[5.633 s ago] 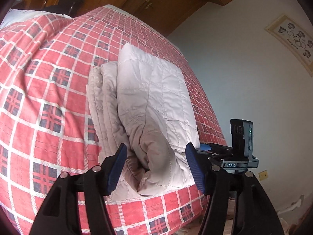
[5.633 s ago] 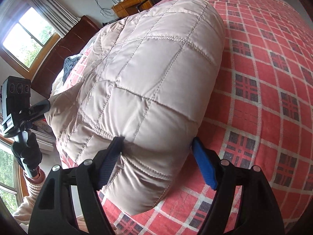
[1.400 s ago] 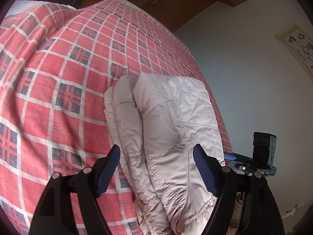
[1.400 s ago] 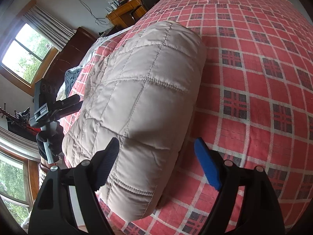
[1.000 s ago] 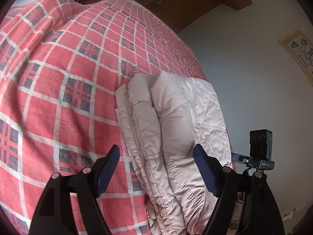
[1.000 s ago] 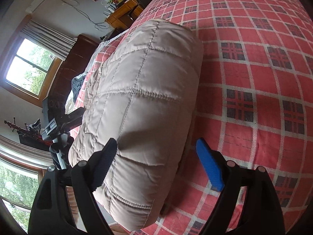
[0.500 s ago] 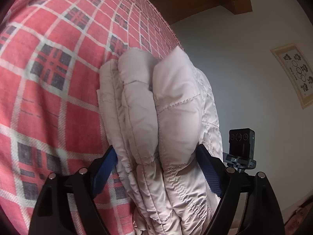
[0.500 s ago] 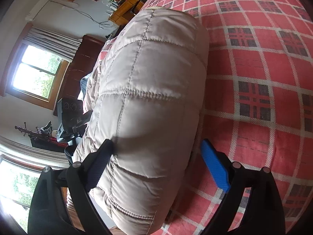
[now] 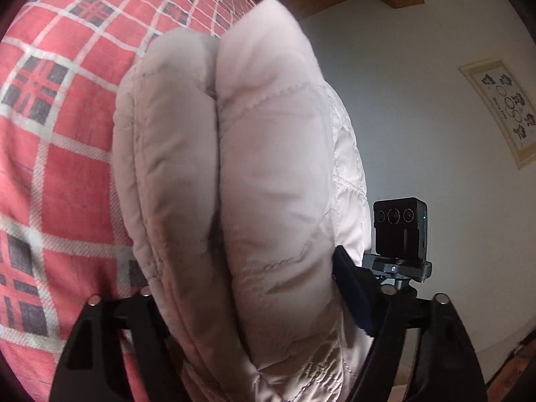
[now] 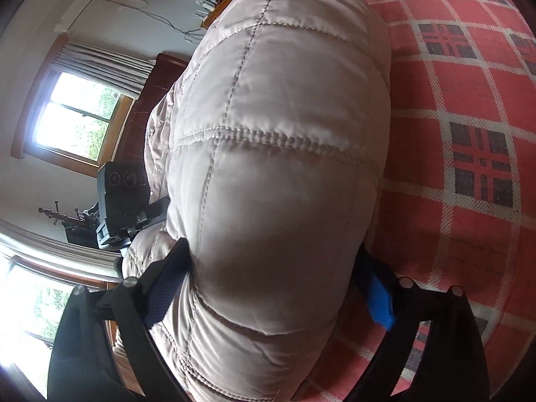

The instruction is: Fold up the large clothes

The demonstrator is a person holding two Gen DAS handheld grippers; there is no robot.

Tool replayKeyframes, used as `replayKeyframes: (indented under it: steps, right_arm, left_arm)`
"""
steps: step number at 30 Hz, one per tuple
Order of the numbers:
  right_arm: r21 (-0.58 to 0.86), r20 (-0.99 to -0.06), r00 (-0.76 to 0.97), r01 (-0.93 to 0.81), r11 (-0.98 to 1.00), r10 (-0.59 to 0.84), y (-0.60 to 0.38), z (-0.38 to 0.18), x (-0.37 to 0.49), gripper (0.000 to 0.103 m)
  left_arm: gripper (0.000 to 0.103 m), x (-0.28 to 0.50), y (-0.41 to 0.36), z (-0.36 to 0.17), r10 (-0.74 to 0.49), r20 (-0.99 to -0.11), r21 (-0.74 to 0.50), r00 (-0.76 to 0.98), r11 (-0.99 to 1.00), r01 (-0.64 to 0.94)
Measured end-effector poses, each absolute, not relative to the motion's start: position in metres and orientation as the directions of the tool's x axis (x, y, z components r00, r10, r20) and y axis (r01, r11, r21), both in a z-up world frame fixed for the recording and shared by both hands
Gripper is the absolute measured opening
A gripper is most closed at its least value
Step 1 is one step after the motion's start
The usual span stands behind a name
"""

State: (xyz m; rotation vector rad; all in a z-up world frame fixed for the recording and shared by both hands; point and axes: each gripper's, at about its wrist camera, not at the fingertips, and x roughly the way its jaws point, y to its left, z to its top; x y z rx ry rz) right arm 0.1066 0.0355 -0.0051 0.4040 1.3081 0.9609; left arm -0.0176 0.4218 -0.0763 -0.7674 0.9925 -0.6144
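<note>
Your left gripper [image 9: 244, 288] and right gripper [image 10: 274, 281] each clamp, seemingly firmly, opposite ends of the folded quilted jacket [image 10: 278, 154], its length running between them.

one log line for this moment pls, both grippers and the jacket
stage: gripping folded bundle | left gripper: jaws around jacket end | right gripper: jaws around other end | jacket: on bedspread
</note>
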Motion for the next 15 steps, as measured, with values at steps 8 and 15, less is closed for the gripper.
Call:
replayKeyframes:
  steps: [8,15]
  right_arm:
    - [0.723,-0.614,-0.016,-0.412,0.555,0.789,0.02,0.012,0.107,0.064]
    - [0.702,-0.597,0.096,-0.418,0.576,0.797,-0.045,0.05,0.115,0.064]
  left_arm:
    - [0.042,-0.024,0.395,-0.061,-0.771,-0.447,-0.802,0.454,0.57,0.177]
    - [0.04,0.002,0.33,-0.032,-0.805,-0.408,-0.797,0.431,0.544,0.261]
